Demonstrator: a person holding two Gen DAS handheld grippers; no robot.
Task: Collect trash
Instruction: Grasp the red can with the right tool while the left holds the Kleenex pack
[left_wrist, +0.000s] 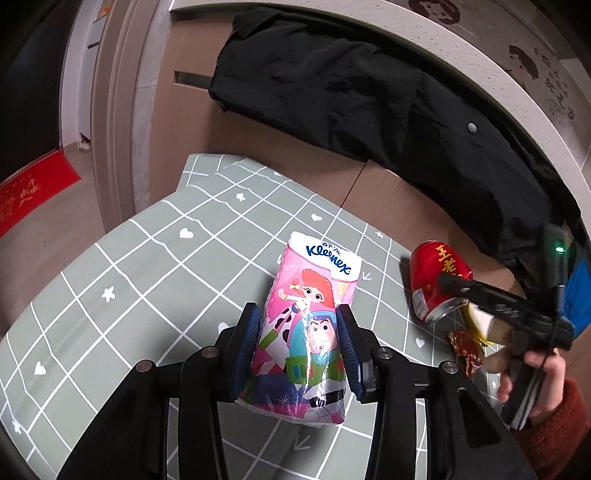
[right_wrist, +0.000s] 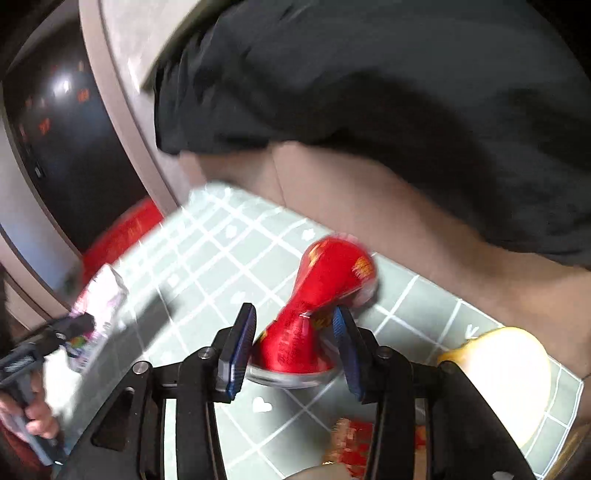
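Nearest the left wrist camera, the left gripper (left_wrist: 299, 347) has its two blue pads pressed against the sides of a pink Kleenex tissue pack (left_wrist: 308, 325), which stands lengthwise between them above the green checked tablecloth (left_wrist: 147, 266). Likewise, the right gripper (right_wrist: 295, 347) is clamped on a crushed red can (right_wrist: 317, 306), pinched at its dented waist; that view is blurred by motion. On the cloth near its right edge, beside the can (left_wrist: 437, 280), lie a crumpled red wrapper (left_wrist: 467, 350) and a pale yellow piece of trash (right_wrist: 506, 373) whose kind I cannot tell. Beyond the cloth's far edge runs bare brown wood of the table (left_wrist: 399, 199). Farther back, a black jacket (left_wrist: 369, 96) lies spread across the wood up to the table's far edge.
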